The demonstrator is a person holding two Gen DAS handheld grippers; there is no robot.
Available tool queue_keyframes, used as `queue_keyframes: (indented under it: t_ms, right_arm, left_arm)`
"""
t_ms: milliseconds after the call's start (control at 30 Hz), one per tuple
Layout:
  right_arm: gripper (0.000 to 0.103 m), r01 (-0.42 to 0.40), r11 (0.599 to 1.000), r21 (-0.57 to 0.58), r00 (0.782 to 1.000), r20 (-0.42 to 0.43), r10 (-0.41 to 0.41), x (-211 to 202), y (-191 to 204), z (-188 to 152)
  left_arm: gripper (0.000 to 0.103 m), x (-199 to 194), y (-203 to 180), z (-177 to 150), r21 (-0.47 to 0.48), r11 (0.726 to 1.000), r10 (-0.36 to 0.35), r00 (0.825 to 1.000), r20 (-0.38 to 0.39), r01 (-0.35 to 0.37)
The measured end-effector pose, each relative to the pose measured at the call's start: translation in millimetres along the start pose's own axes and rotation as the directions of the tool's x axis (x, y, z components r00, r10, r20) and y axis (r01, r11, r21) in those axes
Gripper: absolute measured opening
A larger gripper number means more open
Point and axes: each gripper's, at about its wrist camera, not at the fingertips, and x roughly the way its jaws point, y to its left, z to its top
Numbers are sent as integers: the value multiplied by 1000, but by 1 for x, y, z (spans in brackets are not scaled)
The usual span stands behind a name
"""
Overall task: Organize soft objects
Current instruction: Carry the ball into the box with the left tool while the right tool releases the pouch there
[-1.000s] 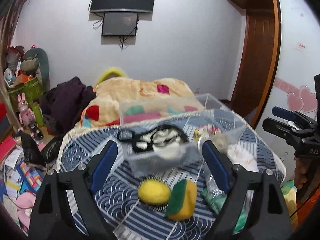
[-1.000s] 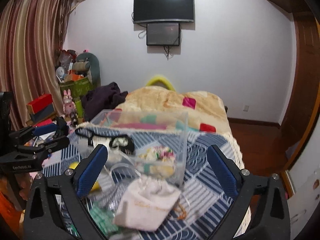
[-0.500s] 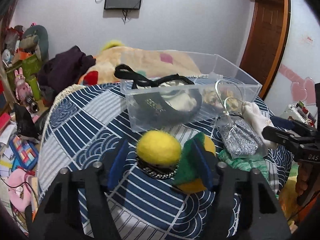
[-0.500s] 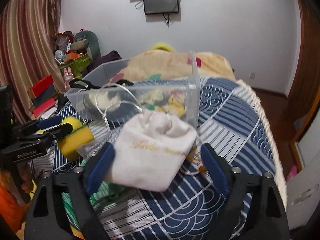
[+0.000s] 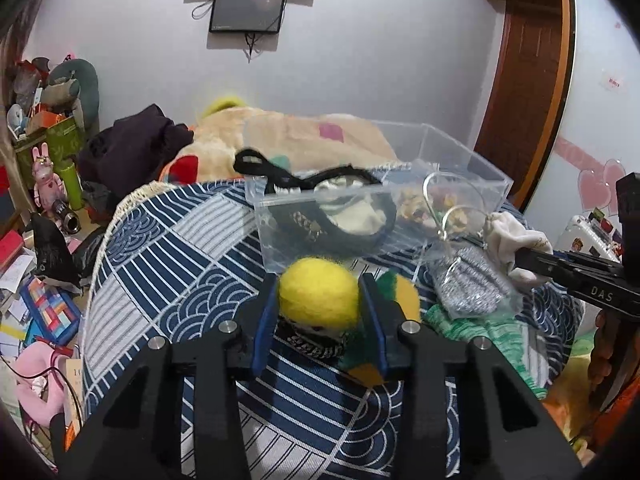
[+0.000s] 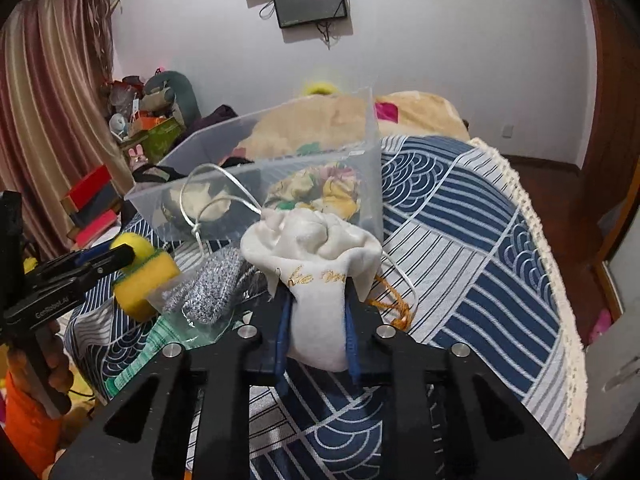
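Note:
My left gripper [image 5: 320, 308] is shut on a yellow felt ball [image 5: 318, 296] with a black-and-white band under it; it also shows in the right wrist view [image 6: 132, 246]. A yellow-green sponge [image 5: 400, 292] lies just right of it. My right gripper [image 6: 316, 320] is shut on a white drawstring pouch [image 6: 316, 264] with gold lettering, also seen in the left wrist view [image 5: 516, 240]. Behind both stands a clear plastic bin [image 5: 460, 160] holding a black strap, a pale cloth and a floral item [image 6: 320, 188].
A silver glitter pouch [image 5: 468, 284] with a silver cord and a green cloth [image 5: 472, 324] lie on the blue patterned spread [image 5: 172, 272] between the grippers. A quilt-covered bed [image 5: 304, 136] lies behind the bin. Clutter fills the floor at the left [image 5: 40, 240].
Both grippers have moved down and forward and closed: the left onto the yellow ball, the right onto the white pouch. A second ago both were open above the table.

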Motion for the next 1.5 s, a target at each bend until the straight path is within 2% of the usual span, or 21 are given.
queue_keyframes:
  t_ms: [267, 500, 700, 900, 1100, 1333, 1500]
  right_arm:
    - [14, 9, 1000, 3, 996, 85, -9, -25, -1, 14]
    - [14, 10, 999, -31, 982, 188, -4, -48, 10, 38]
    - [14, 6, 999, -46, 966, 259, 6, -51, 19, 63]
    - [14, 4, 997, -71, 954, 301, 18, -43, 32, 88]
    - [14, 6, 994, -107, 964, 265, 23, -15, 47, 99]
    - [14, 30, 990, -141, 989, 145, -10, 32, 53, 96]
    - [14, 40, 988, -148, 997, 65, -31, 54, 49, 92]
  left_arm:
    - [40, -24, -1, 21, -11, 1000, -20, 997, 78, 21]
    - [40, -31, -7, 45, -2, 999, -36, 989, 140, 36]
    - [40, -29, -11, 68, 5, 999, -40, 982, 183, 40]
    - [40, -15, -12, 89, 1, 999, -44, 982, 183, 45]
    - [40, 11, -17, 96, 12, 999, -35, 990, 140, 33]
    - [40, 54, -23, 90, 46, 999, 1, 999, 42, -3]
    - [40, 77, -22, 85, 37, 999, 8, 1000, -18, -7]
